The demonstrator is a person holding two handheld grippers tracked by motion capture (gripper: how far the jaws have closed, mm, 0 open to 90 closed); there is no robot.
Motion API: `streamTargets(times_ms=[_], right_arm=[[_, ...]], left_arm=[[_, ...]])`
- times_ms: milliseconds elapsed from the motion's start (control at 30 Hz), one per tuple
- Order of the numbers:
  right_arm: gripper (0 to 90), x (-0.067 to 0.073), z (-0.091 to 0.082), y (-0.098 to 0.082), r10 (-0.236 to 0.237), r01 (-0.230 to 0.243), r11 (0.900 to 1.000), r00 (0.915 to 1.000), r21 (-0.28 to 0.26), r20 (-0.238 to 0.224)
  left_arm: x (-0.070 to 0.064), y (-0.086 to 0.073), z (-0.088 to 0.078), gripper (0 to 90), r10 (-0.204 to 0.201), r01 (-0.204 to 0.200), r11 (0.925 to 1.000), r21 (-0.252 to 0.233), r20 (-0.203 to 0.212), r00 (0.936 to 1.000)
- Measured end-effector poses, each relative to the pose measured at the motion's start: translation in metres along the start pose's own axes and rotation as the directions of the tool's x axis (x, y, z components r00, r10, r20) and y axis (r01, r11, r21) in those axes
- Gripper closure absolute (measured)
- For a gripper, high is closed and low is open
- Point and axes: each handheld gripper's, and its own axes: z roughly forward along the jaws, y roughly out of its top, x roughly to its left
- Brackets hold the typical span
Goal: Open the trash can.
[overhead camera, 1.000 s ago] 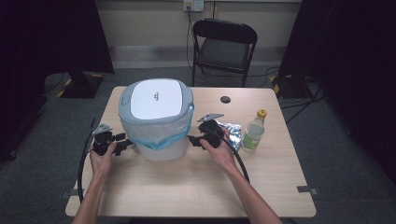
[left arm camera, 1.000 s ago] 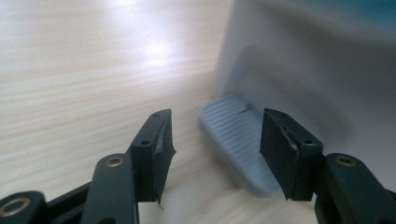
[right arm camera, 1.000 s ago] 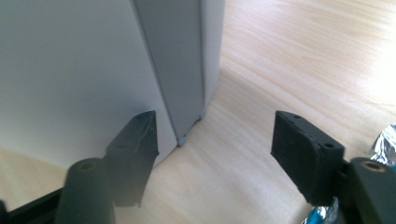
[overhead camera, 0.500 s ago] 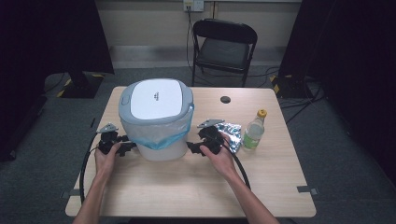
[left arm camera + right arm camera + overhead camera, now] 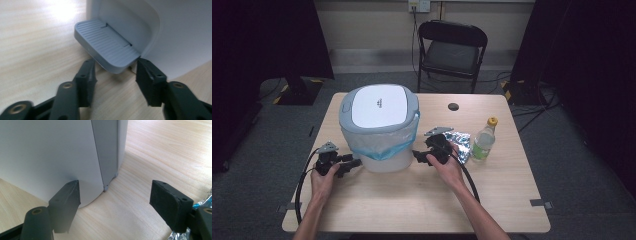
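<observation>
On the wooden table, the left gripper is half open around the grey pedal of the white bin. The right gripper is wide open, empty, beside the bin's base. Behind lie a foil bag and a bottle.

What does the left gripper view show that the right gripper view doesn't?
Left gripper view: the bin's ribbed grey foot pedal, with the open left gripper straddling its tip. Right gripper view: a grey vertical strip on the bin's side, and crinkled foil at the right edge behind the open right gripper. Both: the white bin wall and the wooden table.
</observation>
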Motion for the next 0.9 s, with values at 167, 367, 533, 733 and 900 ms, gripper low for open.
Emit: streamTargets(times_ms=[167,367,533,733,900], right_arm=[[23.8,0.001,0.0,0.0,-0.007,0.007,1.0,1.0,0.0,0.003],[24.6,0.0,0.001,0.001,0.005,-0.004,1.0,0.9997,-0.002,0.023],[28.2,0.0,0.002,0.002,0.014,-0.013,1.0,0.9995,-0.008,0.029],[28.1,0.001,0.001,0.002,0.013,-0.012,1.0,0.9995,-0.006,0.03],[33.5,-0.003,0.001,0.003,0.024,-0.023,1.0,0.9984,-0.018,0.052]], left_arm=[[0.01,0.004,0.002,38.1,-0.027,0.029,0.999,-0.033,0.036,0.999],[0.007,0.01,0.001,44.7,0.013,-0.013,0.9998,-0.015,0.039,0.9992],[0.003,0.016,-0.005,41.6,0.007,-0.007,0.998,-0.063,0.005,1.0],[0.002,0.021,-0.003,52.5,0.005,-0.003,0.997,-0.077,0.023,0.9997],[-0.005,0.019,-0.001,57.2,0.016,-0.011,0.9974,-0.072,0.08,0.9967]])
